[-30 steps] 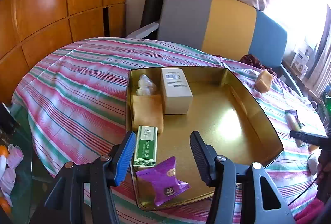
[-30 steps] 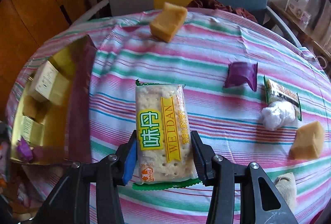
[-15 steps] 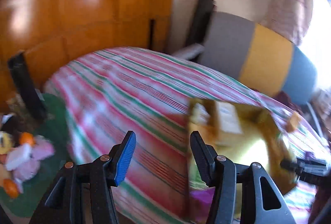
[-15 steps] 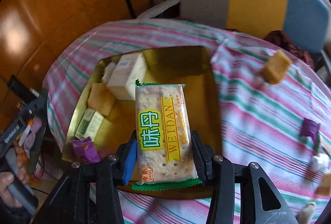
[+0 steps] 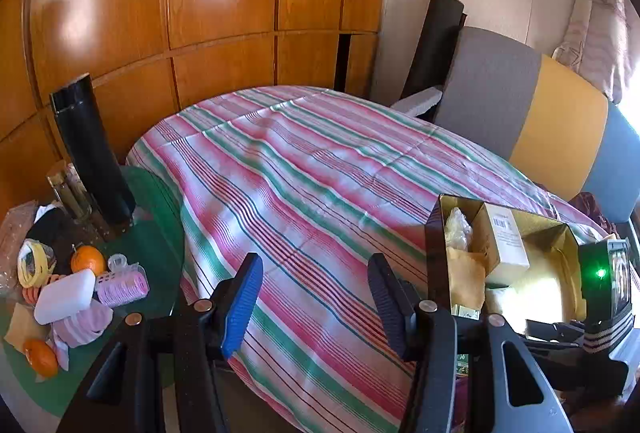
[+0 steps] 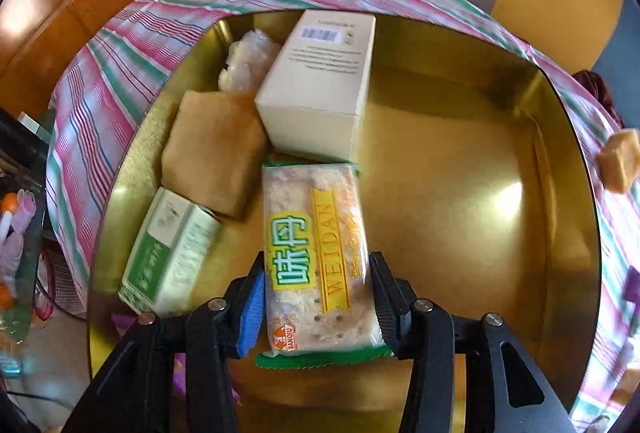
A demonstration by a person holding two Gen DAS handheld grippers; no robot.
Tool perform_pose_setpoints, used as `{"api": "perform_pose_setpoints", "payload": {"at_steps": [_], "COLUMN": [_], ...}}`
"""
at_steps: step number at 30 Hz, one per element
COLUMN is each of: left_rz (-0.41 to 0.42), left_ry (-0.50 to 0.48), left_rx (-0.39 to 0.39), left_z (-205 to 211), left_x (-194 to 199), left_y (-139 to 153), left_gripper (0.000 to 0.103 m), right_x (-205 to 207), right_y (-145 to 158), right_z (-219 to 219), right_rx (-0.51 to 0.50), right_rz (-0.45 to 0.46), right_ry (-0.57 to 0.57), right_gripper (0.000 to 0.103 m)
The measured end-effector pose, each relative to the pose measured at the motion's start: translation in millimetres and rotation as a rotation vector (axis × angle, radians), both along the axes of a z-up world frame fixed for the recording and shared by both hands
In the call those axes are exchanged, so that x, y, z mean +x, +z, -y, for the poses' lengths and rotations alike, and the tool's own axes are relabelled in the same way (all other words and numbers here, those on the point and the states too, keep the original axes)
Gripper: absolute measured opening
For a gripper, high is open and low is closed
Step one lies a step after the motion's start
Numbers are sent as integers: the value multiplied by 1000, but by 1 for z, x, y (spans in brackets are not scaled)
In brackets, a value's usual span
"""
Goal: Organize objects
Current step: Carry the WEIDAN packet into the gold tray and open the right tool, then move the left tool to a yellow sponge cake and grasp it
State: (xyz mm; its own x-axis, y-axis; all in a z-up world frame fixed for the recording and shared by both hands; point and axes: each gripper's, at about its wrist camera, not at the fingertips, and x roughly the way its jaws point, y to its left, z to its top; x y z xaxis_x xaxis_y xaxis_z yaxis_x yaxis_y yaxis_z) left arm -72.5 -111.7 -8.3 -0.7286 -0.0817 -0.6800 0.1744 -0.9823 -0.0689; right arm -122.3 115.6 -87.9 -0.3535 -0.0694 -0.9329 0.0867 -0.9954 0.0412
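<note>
Round table draped in a pink, green and white striped cloth (image 5: 304,169), shallow gold metal tray (image 6: 460,193) resting on it beneath the right gripper, tan sponge-like cube (image 6: 618,161) lay on the cloth beyond the tray's right rim.

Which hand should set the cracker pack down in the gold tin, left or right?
Right. The right tool already has the cracker pack between its fingers, over bare floor of the gold tin beside the cream box. The left tool is empty, over striped cloth beside the tin.
</note>
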Motion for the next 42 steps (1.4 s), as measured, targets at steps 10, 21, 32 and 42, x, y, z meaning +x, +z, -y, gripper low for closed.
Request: {"api": "perform_pose_setpoints", "payload": {"at_steps": [10,21,32,42], "left_rz": [18,37,80,82], "left_ry": [-67,-226,-546,-857], "left_rx": [32,125,109,-9], "left_z": [-9,-44,-152,-295], "left_x": [-1,-3,-12,-28], "left_y": [-6,0,14,32], "left_gripper": [55,55,55,55], "right_x": [24,62,131,195], "right_y": [23,66,80,76], "right_z": [-19,-90,-227,-372], "right_rx": [-139,-144,-98,-33], "right_rz": [-98,-261,-295,-327], "right_ry": [-6,-160,-436,-806], "right_gripper": [57,66,70,73]}}
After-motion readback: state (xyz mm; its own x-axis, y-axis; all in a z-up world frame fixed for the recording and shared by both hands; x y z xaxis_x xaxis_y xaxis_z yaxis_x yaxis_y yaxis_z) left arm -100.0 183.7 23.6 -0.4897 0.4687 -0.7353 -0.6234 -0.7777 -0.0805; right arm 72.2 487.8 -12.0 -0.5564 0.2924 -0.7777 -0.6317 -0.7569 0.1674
